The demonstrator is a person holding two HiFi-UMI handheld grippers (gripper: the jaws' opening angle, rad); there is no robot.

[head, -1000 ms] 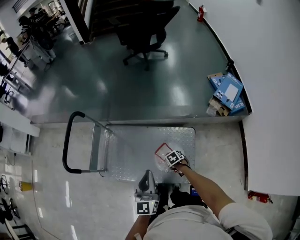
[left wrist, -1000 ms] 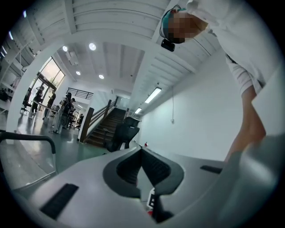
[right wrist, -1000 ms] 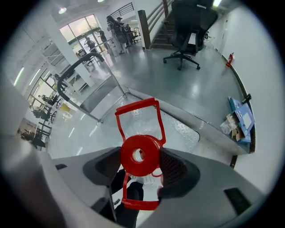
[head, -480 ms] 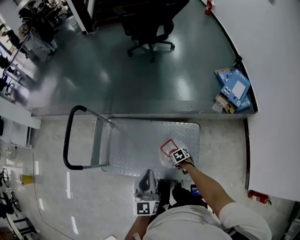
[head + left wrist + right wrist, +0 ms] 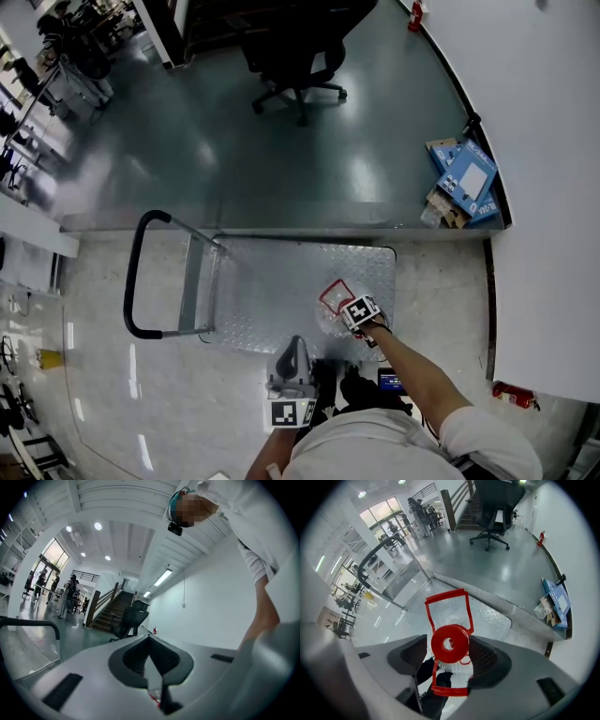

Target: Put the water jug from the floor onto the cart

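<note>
The water jug [image 5: 332,302] is clear plastic with a red cap [image 5: 450,642] and a red frame handle. It is at the near right part of the cart's steel deck [image 5: 272,286]; whether it rests on the deck I cannot tell. My right gripper [image 5: 347,319] is shut on the jug's neck just under the cap, one jaw on each side, as the right gripper view [image 5: 449,657] shows. My left gripper [image 5: 295,349] hangs by the cart's near edge, off the jug. Its jaws [image 5: 151,654] are shut together on nothing and point up and away across the room.
The cart's black push handle [image 5: 133,281] stands at the left end. A floor step [image 5: 281,231] runs behind the cart. An office chair [image 5: 295,56] is farther back, blue boxes [image 5: 464,183] lie by the right wall, and a red extinguisher [image 5: 511,396] lies near right.
The head view has shifted a little. The right gripper still holds the jug over the cart's near right corner, and the left gripper has hardly moved.
</note>
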